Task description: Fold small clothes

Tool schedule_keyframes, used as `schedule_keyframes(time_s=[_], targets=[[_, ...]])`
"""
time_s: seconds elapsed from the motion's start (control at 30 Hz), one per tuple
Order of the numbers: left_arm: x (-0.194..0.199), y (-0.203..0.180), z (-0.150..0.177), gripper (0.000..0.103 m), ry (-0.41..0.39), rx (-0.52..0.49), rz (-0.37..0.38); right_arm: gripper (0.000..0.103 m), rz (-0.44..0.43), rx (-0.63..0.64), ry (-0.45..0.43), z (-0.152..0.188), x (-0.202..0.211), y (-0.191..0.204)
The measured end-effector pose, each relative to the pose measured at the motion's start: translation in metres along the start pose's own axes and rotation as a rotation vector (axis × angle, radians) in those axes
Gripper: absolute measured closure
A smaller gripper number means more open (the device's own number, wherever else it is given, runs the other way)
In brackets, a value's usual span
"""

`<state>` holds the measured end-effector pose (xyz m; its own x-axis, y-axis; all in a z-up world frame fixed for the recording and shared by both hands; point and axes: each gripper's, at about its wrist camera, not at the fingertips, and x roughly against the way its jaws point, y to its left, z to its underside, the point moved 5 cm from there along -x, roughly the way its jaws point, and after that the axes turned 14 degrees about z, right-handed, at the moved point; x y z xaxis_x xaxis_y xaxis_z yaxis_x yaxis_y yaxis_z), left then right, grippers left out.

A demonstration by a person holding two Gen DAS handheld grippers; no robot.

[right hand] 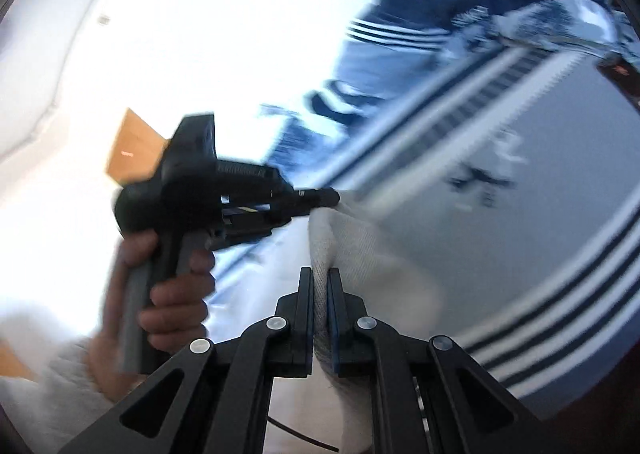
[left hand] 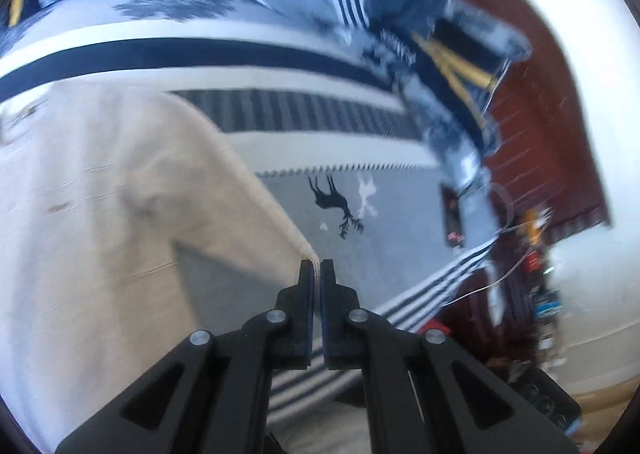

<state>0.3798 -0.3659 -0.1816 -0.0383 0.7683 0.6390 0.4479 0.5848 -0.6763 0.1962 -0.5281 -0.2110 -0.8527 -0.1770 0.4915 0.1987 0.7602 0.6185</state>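
Note:
A cream knit garment (left hand: pixel 100 214) hangs in the air above a grey, white and navy patterned blanket (left hand: pixel 380 238). My left gripper (left hand: pixel 317 268) is shut on a corner of the garment, which spreads away to the left. My right gripper (right hand: pixel 321 278) is shut on another edge of the cream garment (right hand: pixel 360 250). In the right wrist view the left gripper (right hand: pixel 332 196) comes in from the left, held by a hand (right hand: pixel 172 294), and pinches the cloth just beyond my right fingertips. Both views are blurred by motion.
The blanket has a black deer print (left hand: pixel 336 202) and navy stripes (right hand: pixel 560 314). A red-brown rug or floor (left hand: pixel 552 134) and cluttered items (left hand: pixel 536 294) lie at the right. A white wall (right hand: pixel 180 34) and a brown box (right hand: pixel 132 150) show behind the hand.

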Motion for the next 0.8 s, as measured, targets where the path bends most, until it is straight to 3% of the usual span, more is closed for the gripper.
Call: schedule_keyframes(time_s=[0.13,0.27,0.33,0.37,0.4,0.43,0.5,0.57,0.6,0.63,0.67,0.73,0.8], targets=[[0.072,0.051,0.023,0.1,-0.065,0.08,0.046,0.097,-0.138,0.068,0.075,0.012,0.0,0.078],[0.118,0.125,0.068,0.1,-0.117,0.182,0.021,0.096,-0.21,0.174,0.269,0.069,-0.036,0.157],[0.126,0.179,0.099,0.099,-0.123,0.235,-0.051,0.093,-0.206,0.243,0.41,0.12,-0.068,0.184],[0.127,0.214,0.115,0.088,-0.127,0.28,-0.118,0.092,-0.202,0.264,0.492,0.149,-0.087,0.189],[0.126,0.234,0.126,0.077,-0.12,0.309,-0.156,0.08,-0.2,0.287,0.557,0.17,-0.099,0.192],[0.126,0.261,0.143,0.077,-0.106,0.358,-0.206,0.066,-0.175,0.349,0.66,0.204,-0.122,0.191],[0.132,0.287,0.167,0.077,-0.125,0.429,-0.193,0.065,-0.026,0.406,0.735,0.228,-0.147,0.174],[0.138,0.291,0.185,0.076,-0.153,0.443,-0.118,0.064,0.026,0.365,0.745,0.216,-0.153,0.158],[0.14,0.291,0.193,0.071,-0.16,0.444,-0.097,0.057,0.028,0.33,0.7,0.195,-0.15,0.152],[0.139,0.287,0.2,0.067,-0.16,0.437,-0.073,0.043,0.04,0.312,0.67,0.18,-0.148,0.147],[0.137,0.281,0.205,0.057,-0.16,0.417,-0.048,0.038,0.063,0.283,0.621,0.156,-0.147,0.14],[0.129,0.27,0.213,0.045,-0.141,0.388,-0.039,0.035,0.086,0.216,0.568,0.115,-0.154,0.128],[0.112,0.257,0.224,0.044,-0.078,0.346,-0.051,0.035,0.098,0.161,0.569,0.087,-0.175,0.118]])
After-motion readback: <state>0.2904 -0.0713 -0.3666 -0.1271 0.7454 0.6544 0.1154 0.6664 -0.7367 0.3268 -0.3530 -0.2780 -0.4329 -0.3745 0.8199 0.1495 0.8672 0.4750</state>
